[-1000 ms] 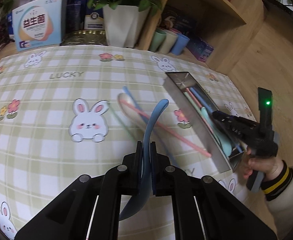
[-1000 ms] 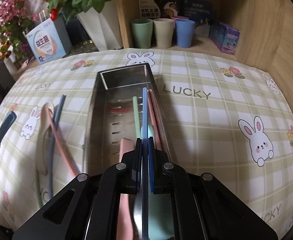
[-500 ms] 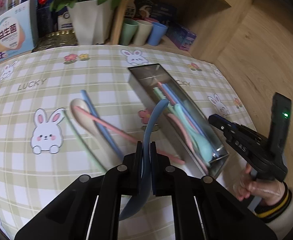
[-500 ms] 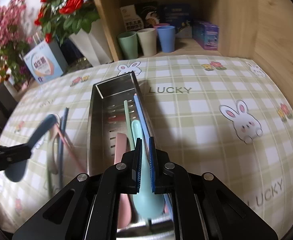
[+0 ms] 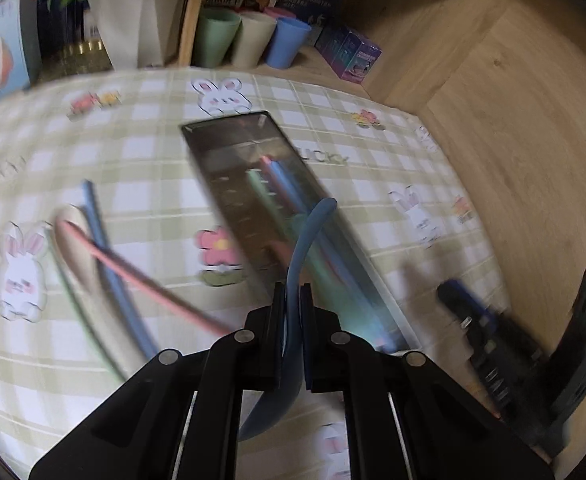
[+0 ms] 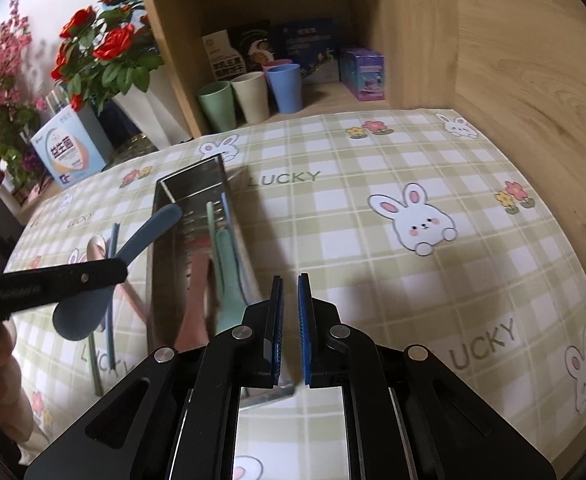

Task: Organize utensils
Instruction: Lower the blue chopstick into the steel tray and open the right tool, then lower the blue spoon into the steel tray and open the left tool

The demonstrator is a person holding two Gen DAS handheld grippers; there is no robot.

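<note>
- Step in hand, as we judge it: carrying one more utensil to the metal tray (image 6: pixel 161 280). Our left gripper (image 5: pixel 291 304) pinches the blue spoon (image 6: pixel 93 300) by the neck, bowl hanging below the fingers, handle curving up and forward.
- In the right wrist view the spoon sits just beside the tray's left wall, above the cloth, not yet over the opening.
- Tray already holds a mint spoon (image 6: pixel 225 276), a pink one and some sticks; exact count unclear, left view is blurred.
- On the tablecloth (image 6: pixel 373 248), left of the tray: a pink chopstick (image 5: pixel 145 280), a blue chopstick (image 5: pixel 109 272), a pale spoon, a green stick.
- Our right gripper (image 6: pixel 290 324) holds nothing, fingers parted a little, poised over the cloth near the tray's near right corner.
- Next move likely calls for swinging the spoon over the tray, lining its handle with the long axis, lowering, then releasing.
- Left gripper pose: angled toward the tray from its left.
</note>
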